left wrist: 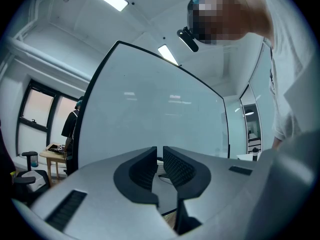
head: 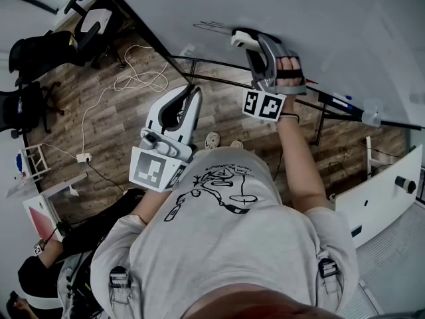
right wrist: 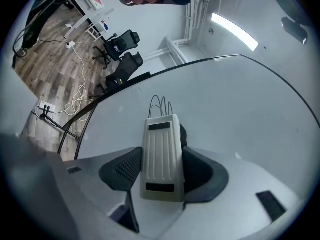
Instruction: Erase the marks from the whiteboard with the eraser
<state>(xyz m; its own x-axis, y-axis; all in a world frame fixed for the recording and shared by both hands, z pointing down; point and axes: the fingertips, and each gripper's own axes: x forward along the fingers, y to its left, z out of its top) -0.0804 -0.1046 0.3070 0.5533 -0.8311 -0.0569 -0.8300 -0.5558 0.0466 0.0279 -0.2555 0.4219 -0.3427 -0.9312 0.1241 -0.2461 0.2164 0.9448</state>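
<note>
The whiteboard [head: 299, 25] fills the upper right of the head view. A few thin black loop marks [head: 212, 26] sit near its lower left edge. My right gripper [head: 255, 42] is shut on a pale grey eraser [head: 242, 38], whose far end lies just short of those marks. In the right gripper view the eraser [right wrist: 161, 149] stands upright between the jaws of the right gripper [right wrist: 162, 166], and the marks [right wrist: 161, 104] show right above it. My left gripper [head: 192, 95] hangs lower, off the board; in its own view the left gripper [left wrist: 160, 159] is shut and empty, facing the whiteboard [left wrist: 160, 104].
The board's black frame and marker ledge [head: 345, 105] run below the right gripper, with markers on it. Wooden floor with white cables [head: 126, 78] lies at the left, along with office chairs [head: 40, 52]. A white desk [head: 382, 198] stands at the right, and a seated person [head: 33, 271] is at the lower left.
</note>
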